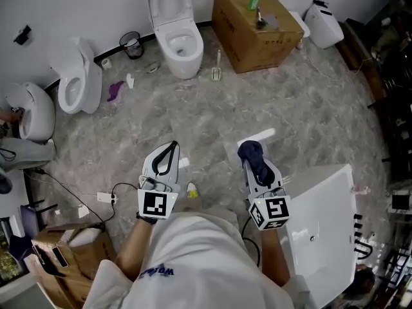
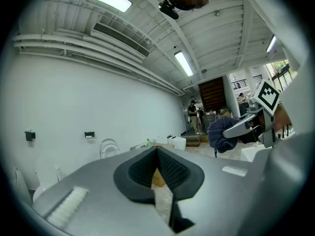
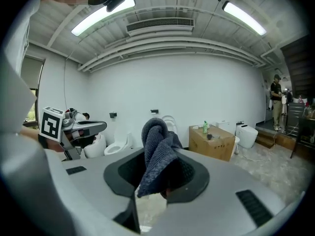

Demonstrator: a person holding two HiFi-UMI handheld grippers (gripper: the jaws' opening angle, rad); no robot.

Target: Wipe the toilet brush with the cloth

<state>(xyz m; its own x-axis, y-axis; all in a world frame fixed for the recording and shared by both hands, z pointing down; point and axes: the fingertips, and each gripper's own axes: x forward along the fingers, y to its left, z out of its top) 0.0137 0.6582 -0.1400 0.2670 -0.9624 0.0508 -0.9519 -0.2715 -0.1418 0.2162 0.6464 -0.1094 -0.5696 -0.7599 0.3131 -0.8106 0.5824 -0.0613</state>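
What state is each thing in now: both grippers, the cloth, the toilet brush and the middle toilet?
left gripper: shut, nothing between the jaws.
right gripper: shut on the cloth.
cloth: bunched, held up.
toilet brush: standing on the floor, not held.
middle toilet: lid raised.

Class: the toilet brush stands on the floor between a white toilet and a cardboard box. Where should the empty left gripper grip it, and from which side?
Probably the thin upright handle of the toilet brush, near its top, with the jaws closing across it. Come from the open side facing the person: the toilet and cardboard box flank it.
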